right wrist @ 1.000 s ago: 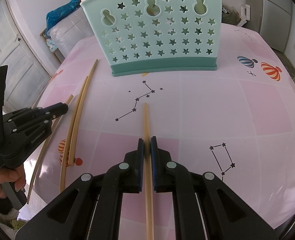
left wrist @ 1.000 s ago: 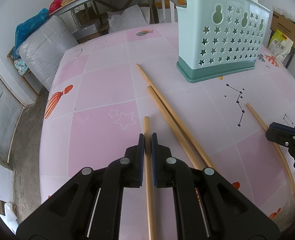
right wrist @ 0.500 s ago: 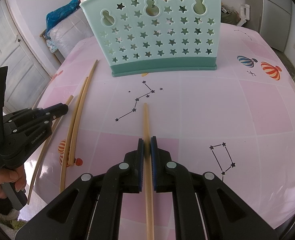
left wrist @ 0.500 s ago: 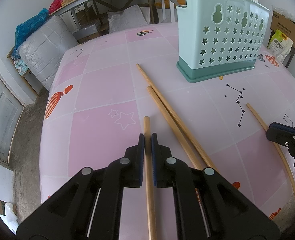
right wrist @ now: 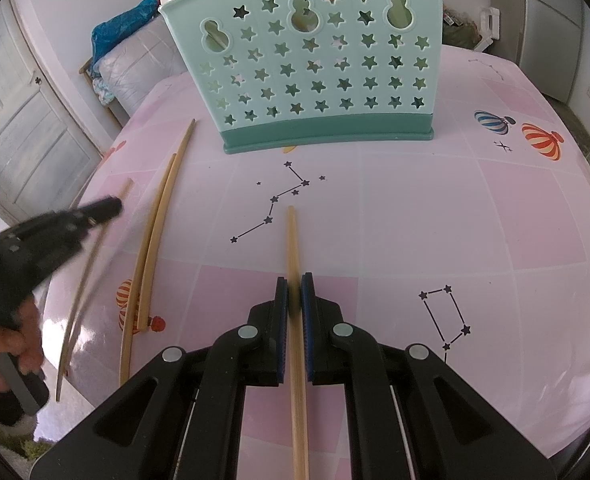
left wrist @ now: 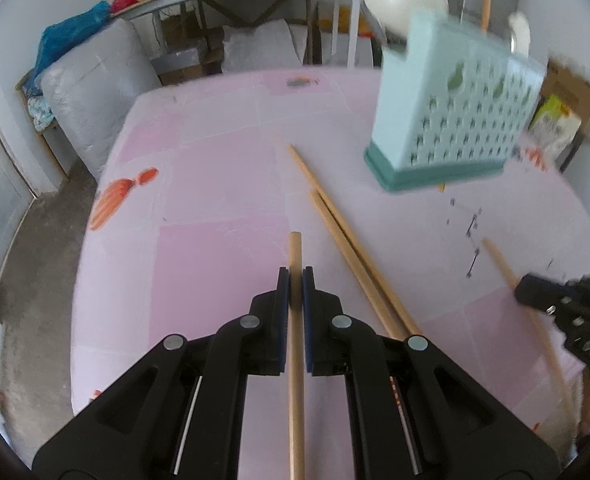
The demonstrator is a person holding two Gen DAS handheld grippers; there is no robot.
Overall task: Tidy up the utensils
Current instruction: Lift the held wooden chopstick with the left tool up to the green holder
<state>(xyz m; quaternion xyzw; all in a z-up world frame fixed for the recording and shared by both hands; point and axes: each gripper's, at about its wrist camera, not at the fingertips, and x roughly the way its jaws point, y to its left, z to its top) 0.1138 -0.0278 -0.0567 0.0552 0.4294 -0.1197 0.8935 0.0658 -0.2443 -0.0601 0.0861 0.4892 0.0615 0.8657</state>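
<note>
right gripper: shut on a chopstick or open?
Shut on it. In the right wrist view the right gripper has both blue pads pressed against the chopstick, which runs straight between them toward the utensil holder.

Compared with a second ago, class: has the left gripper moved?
Yes. In the right wrist view the left gripper sits higher and further right, nearer the teal utensil holder.
</note>
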